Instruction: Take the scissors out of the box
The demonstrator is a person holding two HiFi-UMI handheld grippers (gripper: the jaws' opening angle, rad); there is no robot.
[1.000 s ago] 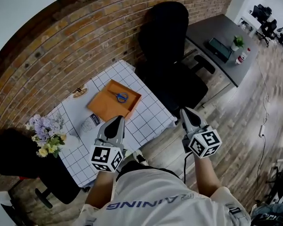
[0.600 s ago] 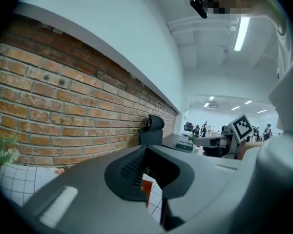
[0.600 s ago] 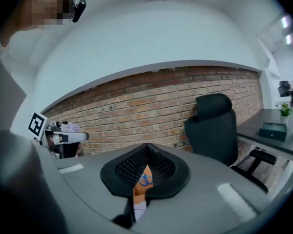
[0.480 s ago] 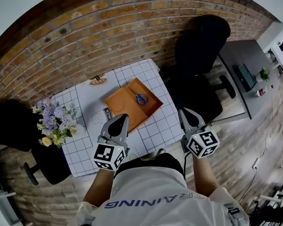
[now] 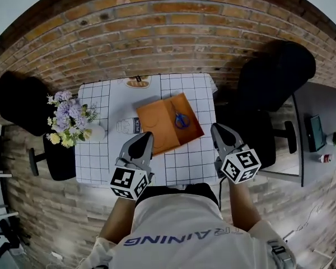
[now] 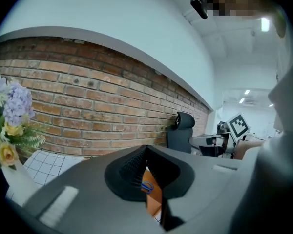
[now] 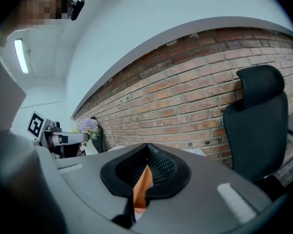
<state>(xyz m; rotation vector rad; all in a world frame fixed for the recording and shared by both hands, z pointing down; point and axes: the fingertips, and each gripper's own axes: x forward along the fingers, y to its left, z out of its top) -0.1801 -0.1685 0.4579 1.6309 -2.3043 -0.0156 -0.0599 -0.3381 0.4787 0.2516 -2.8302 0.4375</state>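
A shallow orange box (image 5: 163,126) lies on the grid-patterned tablecloth (image 5: 101,156). Blue-handled scissors (image 5: 182,120) lie inside it, near its right side. My left gripper (image 5: 145,137) hovers over the table's near edge, just short of the box, shut and empty. My right gripper (image 5: 215,129) hangs off the table's right near corner, also shut and empty. In the left gripper view the closed jaw tips (image 6: 146,149) show a sliver of the box (image 6: 154,203) and the scissors (image 6: 147,187) below them. The right gripper view shows only the box (image 7: 143,182) under its tips (image 7: 147,146).
A white vase of flowers (image 5: 71,121) stands at the table's left. A can (image 5: 126,126) lies just left of the box, and a small round item (image 5: 137,83) sits at the far edge. Black chairs (image 5: 275,74) (image 5: 19,97) flank the table; a brick wall (image 5: 173,32) is behind.
The view has swung so the table now sits straight ahead. Both grippers have come up to its near edge, the right one moving further. Both stay shut.
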